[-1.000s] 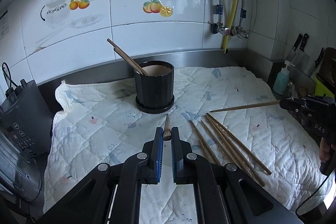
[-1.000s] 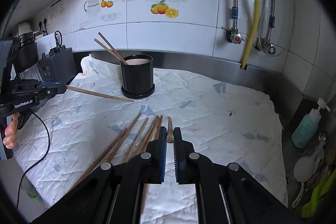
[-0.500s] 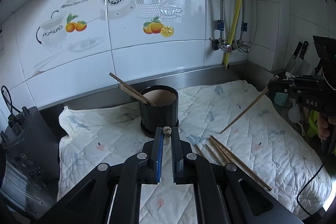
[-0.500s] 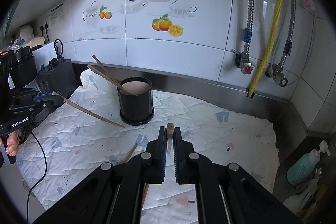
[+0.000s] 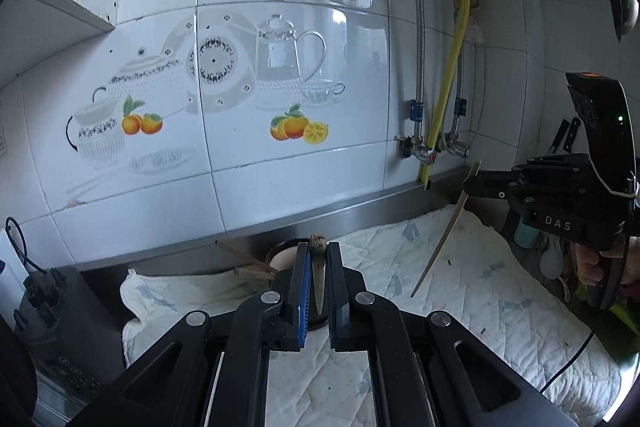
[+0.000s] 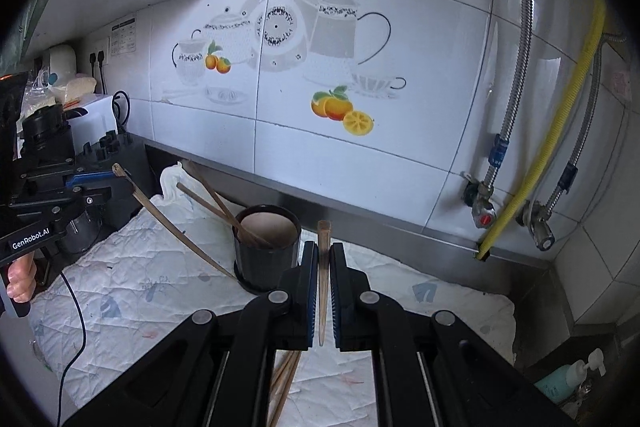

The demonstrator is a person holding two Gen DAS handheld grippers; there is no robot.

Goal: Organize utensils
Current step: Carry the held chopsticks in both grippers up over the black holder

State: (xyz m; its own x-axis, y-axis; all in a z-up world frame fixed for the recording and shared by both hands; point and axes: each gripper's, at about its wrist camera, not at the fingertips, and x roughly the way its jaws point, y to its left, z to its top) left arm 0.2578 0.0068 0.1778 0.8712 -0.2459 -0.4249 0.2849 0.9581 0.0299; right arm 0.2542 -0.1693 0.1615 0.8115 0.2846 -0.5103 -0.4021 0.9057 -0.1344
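Note:
My left gripper (image 5: 318,255) is shut on a wooden chopstick (image 5: 319,279) whose thick end sticks up past the fingertips. It hangs high over the black utensil holder (image 5: 280,258), which the jaws mostly hide. My right gripper (image 6: 322,251) is shut on another chopstick (image 6: 322,267), just right of the holder (image 6: 266,247), where two chopsticks (image 6: 212,203) lean. In the right wrist view the left gripper (image 6: 108,183) holds its chopstick (image 6: 180,235) slanting down toward the holder's base. In the left wrist view the right gripper (image 5: 476,187) holds its chopstick (image 5: 440,247) tip-down over the cloth.
A white quilted cloth (image 6: 140,267) covers the counter, with several loose chopsticks (image 6: 284,379) under my right gripper. A dark appliance (image 5: 44,307) stands at the left, valves and a yellow hose (image 6: 540,163) at the back wall, a soap bottle (image 6: 568,379) and knives (image 5: 564,135) at the right.
Both grippers have risen well above the counter with their chopsticks. The chopsticks, near level a second ago, now slant tip-down. The loose pile has dropped out of the left wrist view.

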